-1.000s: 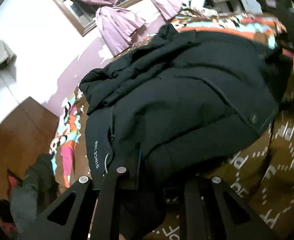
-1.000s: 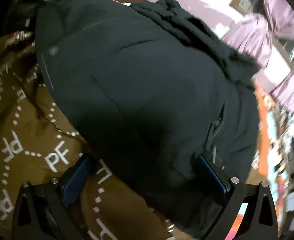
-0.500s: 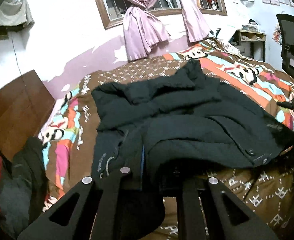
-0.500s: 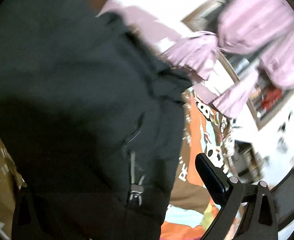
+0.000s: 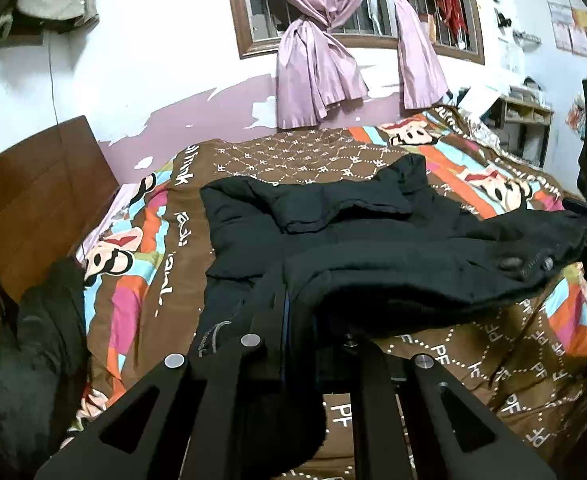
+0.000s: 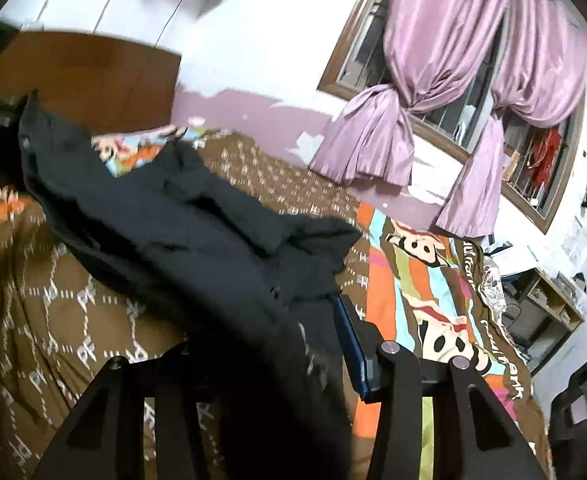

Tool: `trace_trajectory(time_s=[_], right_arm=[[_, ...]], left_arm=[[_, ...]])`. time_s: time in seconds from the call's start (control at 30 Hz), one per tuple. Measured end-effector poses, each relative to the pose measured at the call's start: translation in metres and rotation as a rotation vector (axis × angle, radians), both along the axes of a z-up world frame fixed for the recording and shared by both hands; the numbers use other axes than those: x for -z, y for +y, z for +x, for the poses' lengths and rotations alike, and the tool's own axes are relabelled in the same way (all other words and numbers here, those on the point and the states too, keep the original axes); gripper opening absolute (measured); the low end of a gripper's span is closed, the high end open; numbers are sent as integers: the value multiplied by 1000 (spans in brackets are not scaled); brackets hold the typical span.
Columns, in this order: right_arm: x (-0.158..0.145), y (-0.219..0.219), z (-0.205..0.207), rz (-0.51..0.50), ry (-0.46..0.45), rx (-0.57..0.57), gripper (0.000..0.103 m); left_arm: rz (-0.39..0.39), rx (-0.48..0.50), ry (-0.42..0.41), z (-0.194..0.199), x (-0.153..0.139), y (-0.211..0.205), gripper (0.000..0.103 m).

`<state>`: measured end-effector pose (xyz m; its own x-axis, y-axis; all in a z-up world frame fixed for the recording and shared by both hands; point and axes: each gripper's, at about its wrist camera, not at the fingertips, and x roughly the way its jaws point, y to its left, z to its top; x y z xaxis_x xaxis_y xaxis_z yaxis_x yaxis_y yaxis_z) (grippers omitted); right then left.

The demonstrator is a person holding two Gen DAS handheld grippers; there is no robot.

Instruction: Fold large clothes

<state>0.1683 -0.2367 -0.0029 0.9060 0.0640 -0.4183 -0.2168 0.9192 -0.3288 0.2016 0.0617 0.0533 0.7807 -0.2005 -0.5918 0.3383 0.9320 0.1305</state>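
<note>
You are working over a wide bed covered by a brown monogram quilt with bright cartoon-striped borders (image 5: 313,160), and nearly everything that matters lies on it. The large black padded jacket (image 5: 373,240) is spread across the middle of that quilt, its collar end towards the wall with the window, its near hem raised off the bed and strung between your two tools. Judging by how it lies, the fold has only begun: the body is still one broad, rumpled layer, one sleeve looks tucked over the chest, and the lifted hem has yet to be carried over and laid down. Squaring the sides and the later folds are all ahead of you.

A second ago both views were pressed close against dark cloth, with little room visible. Now they sit higher and take in the whole bed, the knotted pink curtains (image 5: 317,64) and the wooden headboard (image 5: 33,200), so you have raised both corners of the hem together.

Your left gripper (image 5: 297,320) has its jaws together, clamped on a thick bunch of jacket hem. Your right gripper (image 6: 293,344) was wide apart a second ago; its jaws are closing now, with a heavy fold of the jacket between them and the blue-lined finger (image 6: 349,344) against the cloth. The other finger is hidden behind the fabric, so you cannot yet count that grip as firm.
</note>
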Motion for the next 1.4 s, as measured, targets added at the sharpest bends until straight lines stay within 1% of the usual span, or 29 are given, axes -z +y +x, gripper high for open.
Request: trace_trajectory(time_s=[0.03, 0.07, 0.1, 0.13, 0.17, 0.2, 0.23, 0.27, 0.33, 0.4, 0.53, 0.67, 0.77, 0.87, 1.0, 1.13, 1.23, 1.27, 1.33, 1.4], right_arm=[[-2, -1, -4, 9, -16, -12, 35], [-2, -1, -9, 13, -19, -27, 22], [0, -1, -15, 23, -19, -41, 13], [2, 0, -20, 33, -21, -49, 11], [4, 0, -27, 44, -25, -63, 10], [6, -1, -30, 54, -24, -73, 9], [7, -1, -37, 71, -22, -84, 8], [6, -3, -45, 104, -19, -98, 8], [0, -7, -57, 149, -20, -145, 8], [-8, -8, -70, 162, -32, -199, 8], [-35, -12, -97, 155, -63, -270, 8], [-67, -23, -113, 192, -91, -295, 8], [-93, -28, -116, 218, -121, -293, 8], [-106, -30, -98, 240, -112, -275, 8], [-107, -24, -57, 222, -81, -235, 8], [-98, -13, -3, 179, -40, -192, 8], [-92, -11, 37, 182, 30, -166, 8], [-91, -11, 50, 177, 55, -159, 8], [-85, -7, 74, 142, 88, -140, 8], [-78, -3, 100, 106, 109, -120, 8]], left_arm=[[-1, 12, -10, -6, -1, 1, 7], [6, 25, -20, -11, 0, 2, 7], [24, 38, -38, -19, 1, 2, 6], [35, 50, -51, -27, 3, 2, 5], [22, 59, -52, -33, 5, 4, 5], [-4, 64, -42, -35, 7, 8, 5], [-50, 67, -25, -38, 8, 14, 5], [-115, 70, -6, -42, 8, 23, 5], [-152, 65, -18, -51, 2, 31, 5], [-162, 69, -39, -62, -7, 36, 5], [-142, 104, -126, -92, -36, 39, 5], [-108, 157, -198, -108, -69, 35, 5], [-78, 185, -238, -109, -94, 29, 5], [-46, 180, -230, -95, -102, 23, 5], [-52, 132, -164, -52, -91, 19, 5], [-43, 88, -102, -4, -78, 15, 5], [-50, 81, -56, 30, -72, 12, 5], [-41, 83, -46, 44, -70, 8, 5], [-11, 85, -51, 61, -65, 3, 5], [20, 80, -54, 86, -55, -3, 5]])
